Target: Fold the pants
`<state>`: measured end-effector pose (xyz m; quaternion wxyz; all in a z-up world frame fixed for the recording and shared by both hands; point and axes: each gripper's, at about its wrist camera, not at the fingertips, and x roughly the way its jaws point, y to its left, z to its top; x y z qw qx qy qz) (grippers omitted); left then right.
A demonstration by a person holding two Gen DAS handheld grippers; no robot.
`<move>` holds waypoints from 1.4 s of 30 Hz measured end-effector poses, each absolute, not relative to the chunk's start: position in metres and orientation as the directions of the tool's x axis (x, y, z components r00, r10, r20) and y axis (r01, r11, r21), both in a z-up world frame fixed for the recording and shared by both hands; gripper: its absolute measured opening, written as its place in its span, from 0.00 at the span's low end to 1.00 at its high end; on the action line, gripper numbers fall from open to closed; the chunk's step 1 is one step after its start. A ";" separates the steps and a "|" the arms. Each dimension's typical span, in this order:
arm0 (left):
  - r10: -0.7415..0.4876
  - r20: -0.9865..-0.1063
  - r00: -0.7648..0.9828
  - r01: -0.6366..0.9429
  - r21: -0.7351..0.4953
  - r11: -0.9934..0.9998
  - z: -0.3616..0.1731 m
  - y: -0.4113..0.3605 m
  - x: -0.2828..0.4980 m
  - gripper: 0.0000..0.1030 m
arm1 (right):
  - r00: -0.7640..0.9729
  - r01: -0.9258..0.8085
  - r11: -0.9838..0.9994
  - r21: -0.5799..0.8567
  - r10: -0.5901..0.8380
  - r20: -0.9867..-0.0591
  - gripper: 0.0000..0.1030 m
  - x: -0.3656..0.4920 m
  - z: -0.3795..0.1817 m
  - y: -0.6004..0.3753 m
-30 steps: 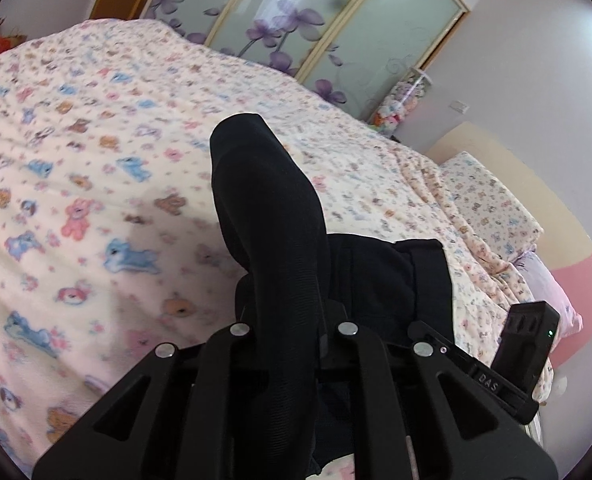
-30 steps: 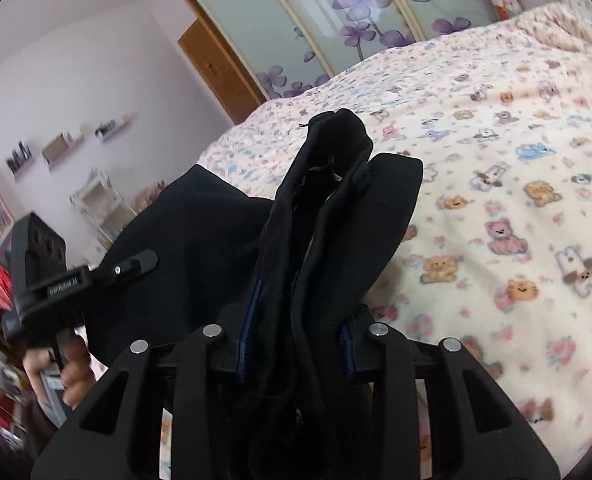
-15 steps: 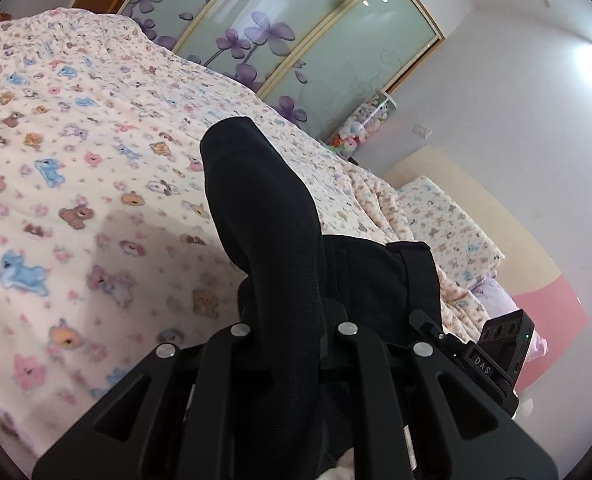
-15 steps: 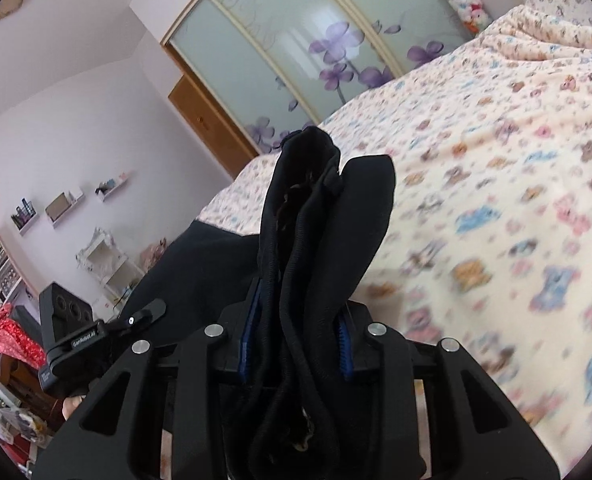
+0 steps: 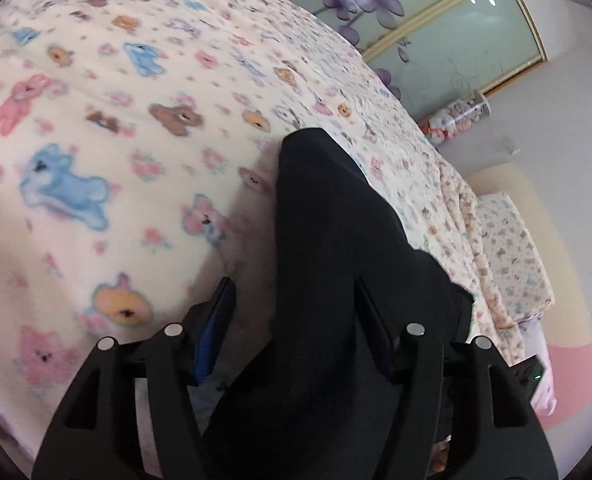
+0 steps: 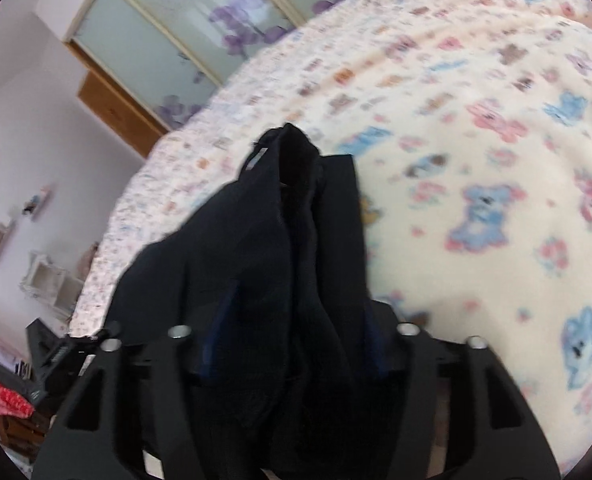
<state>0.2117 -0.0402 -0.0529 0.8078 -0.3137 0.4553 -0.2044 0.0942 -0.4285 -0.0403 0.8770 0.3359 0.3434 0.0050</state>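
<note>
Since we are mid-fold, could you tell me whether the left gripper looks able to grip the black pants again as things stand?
Probably yes: the pants lie between the opening fingers of the left gripper, with nothing else in the way.

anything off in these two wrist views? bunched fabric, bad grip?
Nothing damaged. The black pants stand bunched between both grippers while the jaws are opening: in the left gripper a gap shows beside the fabric, and the right gripper holds several uneven layers.

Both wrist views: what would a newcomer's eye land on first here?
The black pants, bunched and standing up between each gripper's opening jaws, fill the middle of both views. Behind them spreads the cream bedspread printed with pink, blue and brown bears. Beyond the bed stand frosted sliding doors painted with purple flowers.
</note>
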 end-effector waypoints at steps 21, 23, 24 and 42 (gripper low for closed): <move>-0.661 -0.630 0.407 0.418 -0.515 0.748 -0.022 -0.116 0.157 0.95 | 0.583 0.012 0.697 0.717 0.578 -0.571 0.75 0.086 -0.028 -0.386; -0.635 -0.647 0.422 0.429 -0.474 0.769 -0.035 -0.119 0.157 0.95 | 0.587 0.033 0.670 0.742 0.587 -0.557 0.58 0.088 -0.035 -0.397; -0.620 -0.655 0.431 0.438 -0.449 0.779 -0.039 -0.121 0.156 0.95 | 0.587 0.040 0.657 0.752 0.594 -0.550 0.57 0.089 -0.037 -0.403; -0.593 -0.595 0.543 0.358 -0.474 0.804 -0.020 -0.090 0.153 0.98 | 0.637 -0.178 0.498 0.849 0.716 -0.286 0.97 0.194 0.017 -0.329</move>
